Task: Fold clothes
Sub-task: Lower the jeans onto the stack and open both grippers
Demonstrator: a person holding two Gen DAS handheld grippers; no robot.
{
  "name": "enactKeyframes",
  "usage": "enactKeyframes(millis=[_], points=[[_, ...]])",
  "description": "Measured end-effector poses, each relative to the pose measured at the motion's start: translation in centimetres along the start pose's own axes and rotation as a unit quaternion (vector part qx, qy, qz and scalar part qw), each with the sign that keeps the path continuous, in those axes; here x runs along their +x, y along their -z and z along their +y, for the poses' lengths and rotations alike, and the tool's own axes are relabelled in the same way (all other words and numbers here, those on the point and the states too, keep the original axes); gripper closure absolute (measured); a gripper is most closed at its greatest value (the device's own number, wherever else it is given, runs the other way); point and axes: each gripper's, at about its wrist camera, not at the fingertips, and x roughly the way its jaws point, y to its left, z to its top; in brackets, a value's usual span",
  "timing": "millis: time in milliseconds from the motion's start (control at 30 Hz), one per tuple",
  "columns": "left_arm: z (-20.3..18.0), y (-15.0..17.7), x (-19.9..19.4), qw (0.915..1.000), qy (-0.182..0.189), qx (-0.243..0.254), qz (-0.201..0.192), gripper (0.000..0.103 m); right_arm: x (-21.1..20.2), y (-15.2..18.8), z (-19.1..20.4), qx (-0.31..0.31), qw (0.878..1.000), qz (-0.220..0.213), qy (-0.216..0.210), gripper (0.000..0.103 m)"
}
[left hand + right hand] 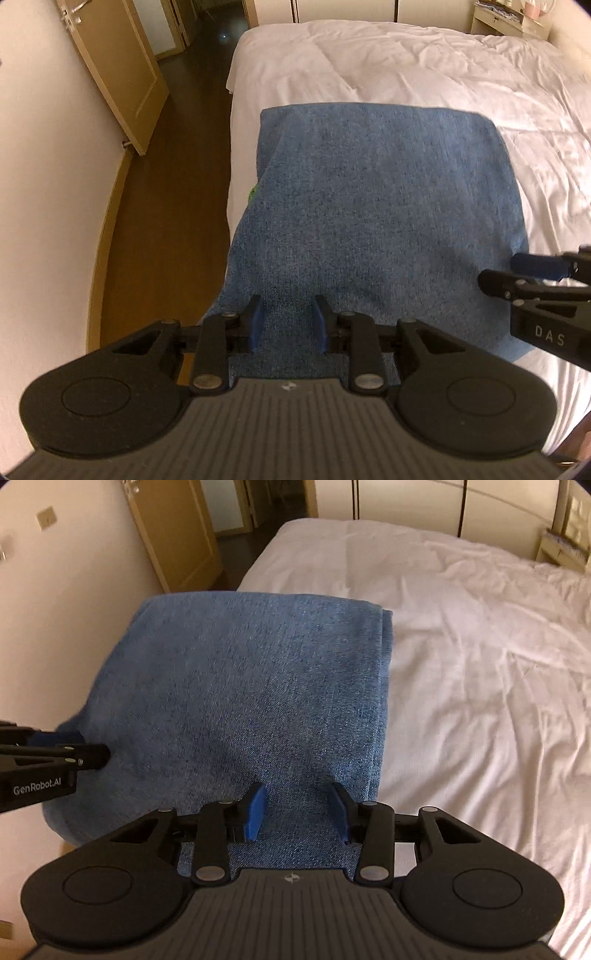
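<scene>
A blue denim garment (369, 206) lies folded into a rectangle on the white bed, near the bed's left edge; it also fills the middle of the right wrist view (251, 686). A bit of green shows at its left side (253, 192). My left gripper (288, 314) is open above the garment's near edge, with cloth showing between its blue pads. My right gripper (299, 801) is open over the garment's near right corner. The right gripper also shows at the right of the left wrist view (517, 273), and the left gripper at the left of the right wrist view (85, 753).
The white duvet (461, 81) is rumpled and stretches far and right. A wooden floor (155, 206) runs along the bed's left side. A wooden door (118, 66) stands open at the far left. A shelf (517, 18) stands at the far right.
</scene>
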Motion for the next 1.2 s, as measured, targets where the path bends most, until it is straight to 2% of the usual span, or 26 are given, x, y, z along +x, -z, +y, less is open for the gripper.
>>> enactKeyframes(millis=[200, 233, 300, 367, 467, 533, 633, 733, 800, 867, 1000, 1100, 1200], points=[[1.0, -1.8, -0.9, 0.9995, 0.016, -0.015, 0.022, 0.078, -0.3, -1.0, -0.2, 0.002, 1.000, 0.017, -0.012, 0.057], [1.0, -2.5, -1.7, 0.9997, 0.019, -0.010, 0.009, 0.078, -0.8, -1.4, -0.5, 0.007, 1.000, 0.016, -0.019, 0.057], [1.0, -3.9, -3.3, 0.9995, 0.027, -0.002, -0.015, 0.078, -2.2, -2.8, -1.1, 0.017, 0.999, -0.013, -0.031, 0.059], [1.1, -5.6, -3.7, 0.9983, 0.040, 0.005, -0.042, 0.078, -3.1, -4.6, -1.4, 0.016, 0.999, -0.044, -0.022, 0.058], [0.8, -8.0, -2.3, 0.9966, 0.050, 0.014, -0.064, 0.078, -2.0, -7.1, -2.4, 0.035, 0.998, -0.054, -0.027, 0.058], [0.7, -9.0, -0.6, 0.9964, 0.057, 0.011, -0.062, 0.078, -0.2, -8.2, -2.9, 0.042, 0.997, -0.053, -0.031, 0.058], [0.7, -9.0, 2.3, 0.9970, 0.053, 0.008, -0.055, 0.078, 2.8, -8.8, -3.4, 0.047, 0.998, -0.029, -0.040, 0.058], [1.8, -8.4, 3.7, 0.9963, 0.059, -0.028, -0.057, 0.074, 4.2, -8.8, -2.3, 0.016, 0.999, -0.012, -0.029, 0.057], [2.4, -8.6, 4.3, 0.9961, 0.058, -0.047, -0.047, 0.066, 4.7, -8.8, -1.6, -0.004, 1.000, -0.007, -0.021, 0.057], [2.9, -9.5, 4.3, 0.9963, 0.059, -0.055, -0.030, 0.067, 4.6, -9.3, -1.1, -0.009, 1.000, 0.000, -0.015, 0.057], [2.5, -12.0, 3.1, 0.9981, 0.039, -0.022, -0.041, 0.072, 3.9, -10.9, -0.9, -0.004, 1.000, -0.005, -0.005, 0.058], [2.1, -13.9, 3.3, 0.9973, 0.047, -0.012, -0.055, 0.072, 3.4, -12.5, -0.5, -0.007, 1.000, -0.023, 0.009, 0.058], [1.5, -14.8, 5.1, 0.9974, 0.051, -0.004, -0.051, 0.072, 5.0, -13.2, -1.1, 0.003, 1.000, -0.013, 0.017, 0.058]])
